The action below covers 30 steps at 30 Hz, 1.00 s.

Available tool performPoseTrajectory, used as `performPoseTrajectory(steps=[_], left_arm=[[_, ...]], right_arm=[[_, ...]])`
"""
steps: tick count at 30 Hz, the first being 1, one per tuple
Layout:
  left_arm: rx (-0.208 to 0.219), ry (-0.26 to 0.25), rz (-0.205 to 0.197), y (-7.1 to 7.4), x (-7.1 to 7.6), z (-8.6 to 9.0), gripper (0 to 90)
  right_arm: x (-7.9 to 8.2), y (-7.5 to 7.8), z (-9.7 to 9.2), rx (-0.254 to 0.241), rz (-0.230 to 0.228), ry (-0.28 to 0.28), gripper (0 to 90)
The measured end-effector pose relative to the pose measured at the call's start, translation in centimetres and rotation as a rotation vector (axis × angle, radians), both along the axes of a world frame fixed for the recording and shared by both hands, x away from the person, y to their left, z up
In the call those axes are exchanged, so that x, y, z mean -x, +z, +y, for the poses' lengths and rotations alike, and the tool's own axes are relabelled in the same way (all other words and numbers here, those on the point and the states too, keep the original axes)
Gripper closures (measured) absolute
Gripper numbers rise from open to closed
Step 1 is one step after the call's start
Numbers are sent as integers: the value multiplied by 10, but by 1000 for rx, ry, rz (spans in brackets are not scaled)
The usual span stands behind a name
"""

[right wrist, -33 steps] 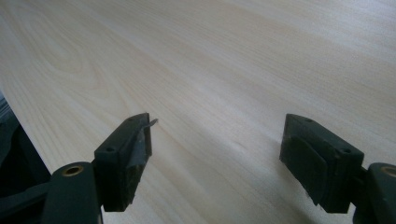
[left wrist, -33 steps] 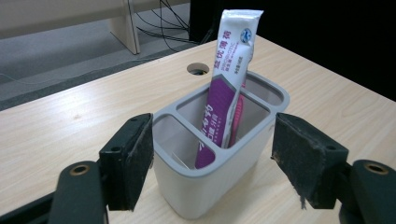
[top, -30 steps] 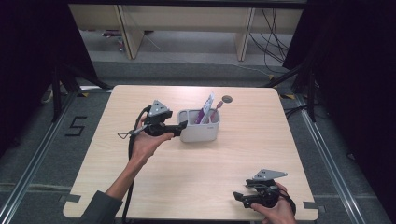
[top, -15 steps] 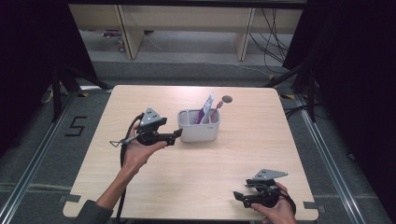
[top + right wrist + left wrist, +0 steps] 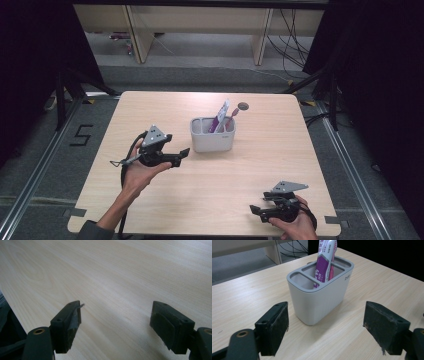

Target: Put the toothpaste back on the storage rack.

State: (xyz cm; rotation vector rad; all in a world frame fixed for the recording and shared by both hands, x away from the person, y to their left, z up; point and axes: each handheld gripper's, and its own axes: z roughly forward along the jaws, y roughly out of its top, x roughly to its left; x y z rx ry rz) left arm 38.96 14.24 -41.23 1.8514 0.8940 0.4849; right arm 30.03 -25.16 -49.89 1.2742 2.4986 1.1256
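A grey compartmented holder [image 5: 213,135] stands upright near the middle of the wooden table [image 5: 165,107]. A purple toothpaste tube [image 5: 220,116] and a pink toothbrush [image 5: 233,116] lean out of it. My left gripper [image 5: 181,156] hovers just left of the holder and points at it. Its jaws have just been opening and stand open with nothing between them. In the left gripper view the holder [image 5: 319,297] and its tube [image 5: 323,262] stand a little beyond the gripper [image 5: 327,315]. My right gripper [image 5: 256,212] rests open near the front right corner, over bare wood [image 5: 117,315].
The table's front edge [image 5: 200,232] runs just below both hands. Pale shelving [image 5: 200,25] stands beyond the far edge, and dark curtains flank both sides. A cable trails from the left gripper along the forearm [image 5: 122,200].
The left gripper has drawn back from the holder, towards the person and slightly left, and sunk a little. The right gripper has stayed put.
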Motion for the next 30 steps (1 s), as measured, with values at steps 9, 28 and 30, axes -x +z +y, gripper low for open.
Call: performPoseTrajectory(steps=[9,28,30], left_arm=[[-8,-1,10,-9,10,10,188],[9,-13,28,-38,39,32,174],[7,-9,35,-42,44,35,172]], right_arm=[[1,1,0,-8,13,-11,256],[0,0,0,0,-3,-10,256],[0,0,0,2,-1,-8,256]])
